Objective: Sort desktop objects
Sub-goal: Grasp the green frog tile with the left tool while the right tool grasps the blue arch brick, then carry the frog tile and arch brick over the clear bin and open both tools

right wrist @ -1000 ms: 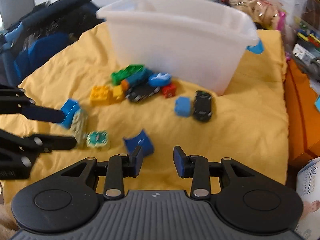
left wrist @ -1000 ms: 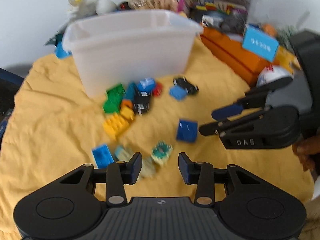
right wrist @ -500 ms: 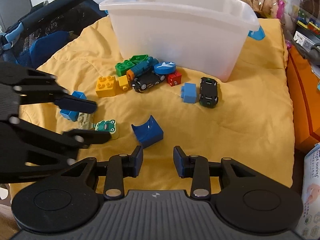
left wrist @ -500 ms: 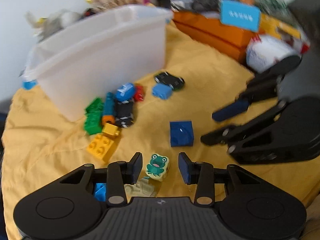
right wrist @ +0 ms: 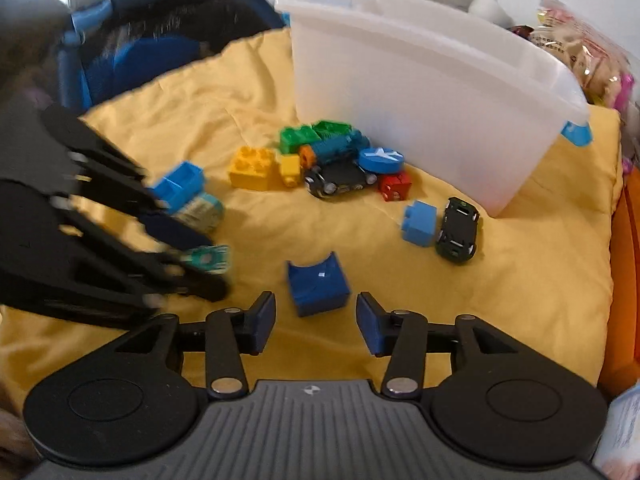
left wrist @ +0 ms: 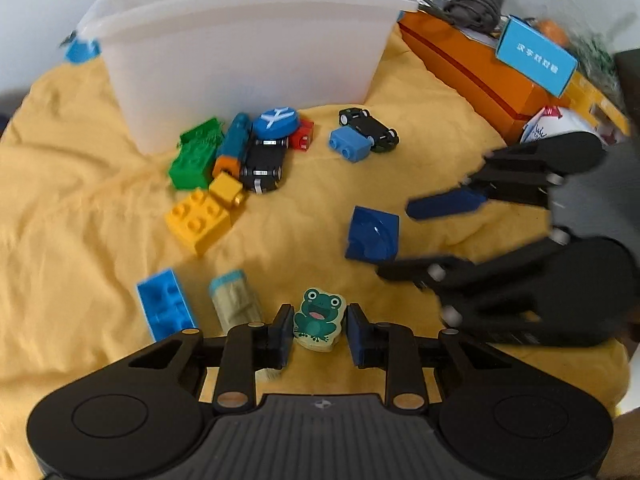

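Note:
My left gripper (left wrist: 318, 334) is open, its fingers on either side of a green frog block (left wrist: 318, 318) lying on the yellow cloth. My right gripper (right wrist: 316, 320) is open just in front of a dark blue curved brick (right wrist: 318, 286), which also shows in the left wrist view (left wrist: 374, 234). A white plastic bin (left wrist: 244, 48) stands at the back. A pile of bricks and a black toy car (left wrist: 264, 160) lies before it, with a yellow brick (left wrist: 198, 220), a light blue brick (left wrist: 350, 144) and a second black car (left wrist: 370, 128).
A blue brick (left wrist: 164, 304) and a pale cylinder block (left wrist: 234, 296) lie left of the frog. An orange box (left wrist: 476, 68) with a blue card sits at the right. A dark bag (right wrist: 160, 40) lies beyond the cloth's left edge in the right wrist view.
My left gripper has moved forward until the frog block sits between its fingers. My right gripper has closed in on the dark blue curved brick.

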The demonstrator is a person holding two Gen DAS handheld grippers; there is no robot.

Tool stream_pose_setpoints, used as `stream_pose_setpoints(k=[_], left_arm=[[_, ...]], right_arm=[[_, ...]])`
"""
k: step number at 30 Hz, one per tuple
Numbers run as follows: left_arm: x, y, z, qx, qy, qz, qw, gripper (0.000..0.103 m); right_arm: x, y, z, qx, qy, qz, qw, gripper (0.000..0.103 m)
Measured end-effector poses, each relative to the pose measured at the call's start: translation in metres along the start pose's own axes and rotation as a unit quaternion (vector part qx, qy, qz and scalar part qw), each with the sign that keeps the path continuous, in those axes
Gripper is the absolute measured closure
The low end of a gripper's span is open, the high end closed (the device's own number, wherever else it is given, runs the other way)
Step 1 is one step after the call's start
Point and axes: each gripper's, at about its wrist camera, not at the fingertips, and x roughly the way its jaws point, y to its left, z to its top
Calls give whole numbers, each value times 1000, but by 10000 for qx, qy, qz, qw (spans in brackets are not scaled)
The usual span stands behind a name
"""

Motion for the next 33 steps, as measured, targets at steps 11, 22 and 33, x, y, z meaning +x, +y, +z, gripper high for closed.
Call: stream_pose_setpoints(k=[11,22,33], left_arm=[[4,-2,-2,-64,-83,98,9999,72],[-5,-5,-12,33,-283,-54,9996,70],[-4,-2,-14,57,-285,-129,9995,74]], right_arm=[[12,4,4,82,250,3,9997,66],[-9,-11,-21,1055,362,-257,9934,65],[-8,-5,-28,1094,257,-294,9932,68]])
